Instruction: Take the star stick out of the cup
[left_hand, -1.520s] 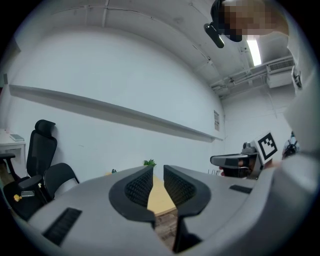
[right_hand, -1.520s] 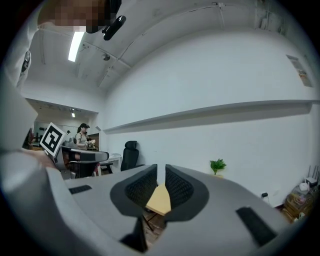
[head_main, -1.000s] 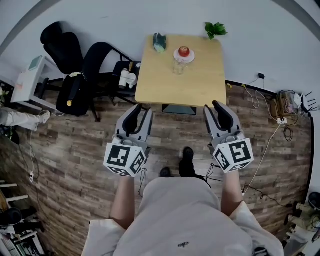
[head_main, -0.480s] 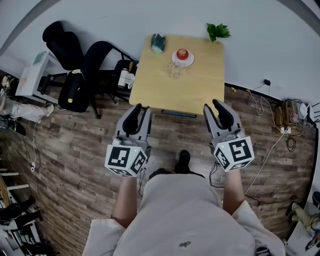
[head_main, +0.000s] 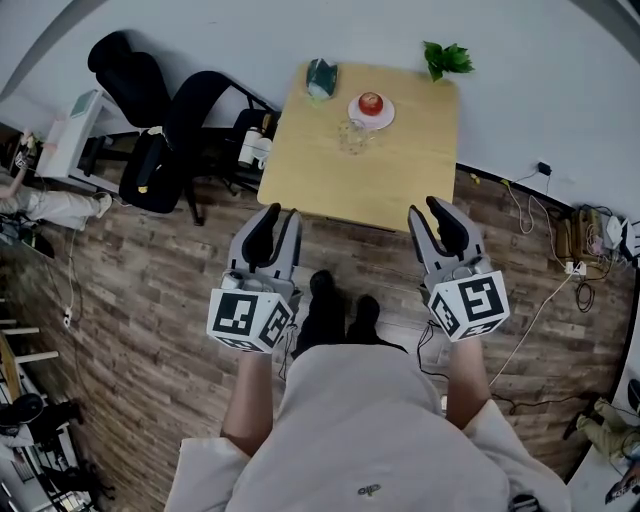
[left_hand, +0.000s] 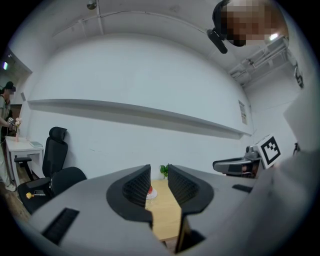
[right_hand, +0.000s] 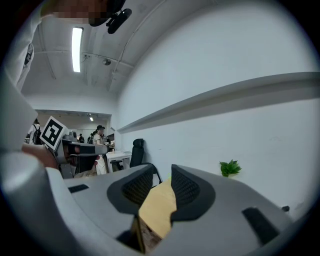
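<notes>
With the left gripper (head_main: 277, 223) and right gripper (head_main: 428, 212) both held slightly parted and empty, well short of the table (head_main: 400, 172), the cup (head_main: 351, 137) should be approached squarely, so that its star stick, too small to be made out, can be lifted straight up.

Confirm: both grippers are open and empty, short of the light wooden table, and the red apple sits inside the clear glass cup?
No. The head view shows the red apple on the small white plate, beside the clear glass cup, not in it. The rest holds.
</notes>
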